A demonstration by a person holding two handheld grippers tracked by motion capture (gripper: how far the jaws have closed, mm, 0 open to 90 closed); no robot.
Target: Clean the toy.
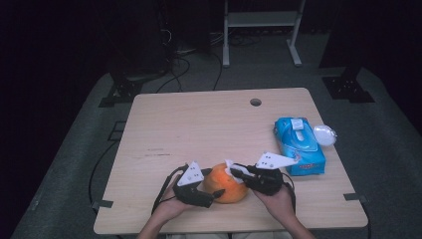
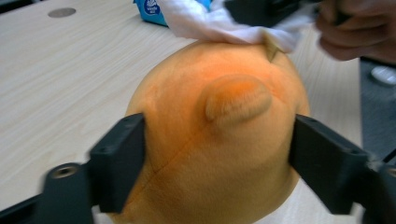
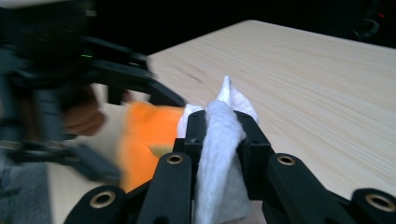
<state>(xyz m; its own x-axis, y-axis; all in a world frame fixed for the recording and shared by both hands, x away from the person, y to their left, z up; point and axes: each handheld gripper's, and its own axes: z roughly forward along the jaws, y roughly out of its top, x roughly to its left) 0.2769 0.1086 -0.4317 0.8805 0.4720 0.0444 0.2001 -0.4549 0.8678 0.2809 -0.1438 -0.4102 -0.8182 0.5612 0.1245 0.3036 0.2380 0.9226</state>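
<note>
Low centre of the high view, near the worktop's (image 1: 199, 119) front edge: left tongs (image 1: 215, 192) clamped on an orange plush toy (image 1: 230, 183), jaws pressing both its sides in the left gripper view. Right tongs (image 1: 234, 172) clenched on a white wipe (image 3: 217, 154), which lies on top of the toy. Blue wipes pack (image 1: 300, 145) sits mid-right w/ a small white lid-like thing (image 1: 324, 134) just beside it.
</note>
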